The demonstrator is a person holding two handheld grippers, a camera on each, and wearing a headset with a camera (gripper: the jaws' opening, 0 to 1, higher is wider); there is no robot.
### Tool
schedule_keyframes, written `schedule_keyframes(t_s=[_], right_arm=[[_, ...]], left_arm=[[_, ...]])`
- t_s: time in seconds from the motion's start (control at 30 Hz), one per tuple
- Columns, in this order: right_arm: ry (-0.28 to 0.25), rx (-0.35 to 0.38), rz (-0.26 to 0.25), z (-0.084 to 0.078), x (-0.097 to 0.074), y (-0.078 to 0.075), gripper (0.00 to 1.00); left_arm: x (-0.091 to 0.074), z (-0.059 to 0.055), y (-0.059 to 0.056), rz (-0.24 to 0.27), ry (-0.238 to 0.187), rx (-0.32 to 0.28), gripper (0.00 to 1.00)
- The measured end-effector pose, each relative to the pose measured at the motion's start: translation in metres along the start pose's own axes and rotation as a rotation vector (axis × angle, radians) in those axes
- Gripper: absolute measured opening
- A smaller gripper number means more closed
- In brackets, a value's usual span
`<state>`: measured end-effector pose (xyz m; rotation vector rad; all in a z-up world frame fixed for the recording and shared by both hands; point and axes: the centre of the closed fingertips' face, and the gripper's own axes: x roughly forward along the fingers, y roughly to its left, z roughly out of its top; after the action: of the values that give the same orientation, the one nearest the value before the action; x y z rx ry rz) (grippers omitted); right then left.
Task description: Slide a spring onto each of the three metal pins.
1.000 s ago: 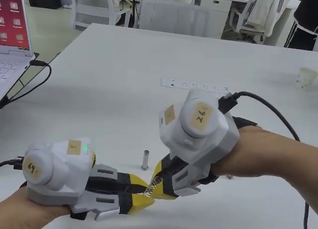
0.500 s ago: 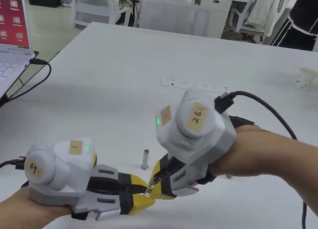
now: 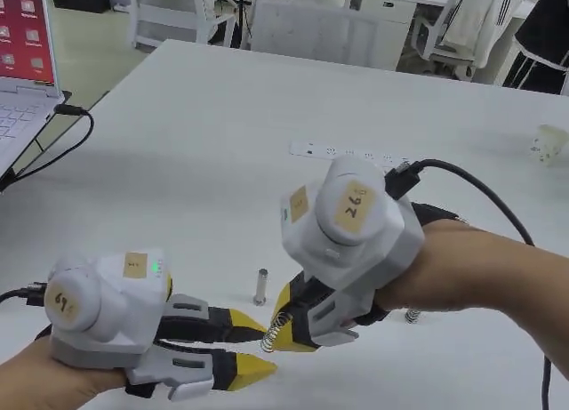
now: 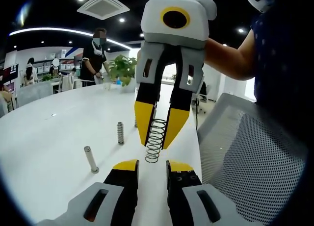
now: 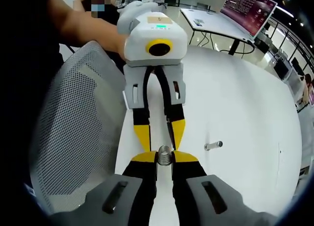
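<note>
My right gripper (image 3: pixel 283 336) is shut on a small steel spring (image 3: pixel 275 329), held just above the white table (image 3: pixel 178 161). In the right gripper view the spring (image 5: pixel 165 152) sits end-on between my own yellow tips (image 5: pixel 165 160). My left gripper (image 3: pixel 265 348) faces it at the lower left, open, its tips just short of the spring. From the left gripper view the spring (image 4: pixel 155 139) hangs above my open left gripper (image 4: pixel 153 165). A bare metal pin (image 3: pixel 260 285) stands upright behind the tips. Another pin (image 4: pixel 120 133) carries a spring.
A laptop (image 3: pixel 22 63) and its black cable (image 3: pixel 62 148) lie at the far left. A white power strip (image 3: pixel 351 152) lies mid-table and a paper cup (image 3: pixel 548 143) stands at the far right. A grey mesh chair (image 4: pixel 245 152) is close to the table edge.
The left gripper has opened; a second ago its tips were pressed together at the spring's end. The right gripper keeps the spring and has barely moved.
</note>
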<state>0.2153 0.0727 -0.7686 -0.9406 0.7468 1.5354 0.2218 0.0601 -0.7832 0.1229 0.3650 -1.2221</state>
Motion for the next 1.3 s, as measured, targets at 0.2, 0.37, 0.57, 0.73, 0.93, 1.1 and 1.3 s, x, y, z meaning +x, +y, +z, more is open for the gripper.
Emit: schedule_keyframes(t_s=[0.2, 0.37, 0.57, 0.73, 0.93, 1.1, 1.3], right_arm=[[0.011, 0.006, -0.005, -0.005, -0.001, -0.002, 0.08], [0.014, 0.011, -0.007, -0.007, -0.003, -0.002, 0.08], [0.02, 0.012, -0.009, -0.01, -0.003, -0.003, 0.08], [0.024, 0.011, -0.01, -0.011, -0.003, -0.004, 0.08], [0.025, 0.016, -0.01, -0.012, -0.004, -0.005, 0.08], [0.031, 0.021, -0.013, -0.014, -0.004, -0.006, 0.08], [0.035, 0.027, -0.015, -0.016, -0.004, -0.008, 0.08]], left_arm=[[-0.003, -0.003, 0.006, 0.032, 0.001, -0.024, 0.23], [-0.005, -0.004, 0.011, 0.067, 0.001, -0.04, 0.34], [-0.008, -0.008, 0.016, 0.098, 0.007, -0.062, 0.43], [-0.011, -0.008, 0.02, 0.121, -0.001, -0.071, 0.49], [-0.012, -0.011, 0.023, 0.134, 0.005, -0.072, 0.54], [-0.011, -0.012, 0.024, 0.138, 0.009, -0.069, 0.57], [-0.01, -0.013, 0.025, 0.143, 0.012, -0.065, 0.6]])
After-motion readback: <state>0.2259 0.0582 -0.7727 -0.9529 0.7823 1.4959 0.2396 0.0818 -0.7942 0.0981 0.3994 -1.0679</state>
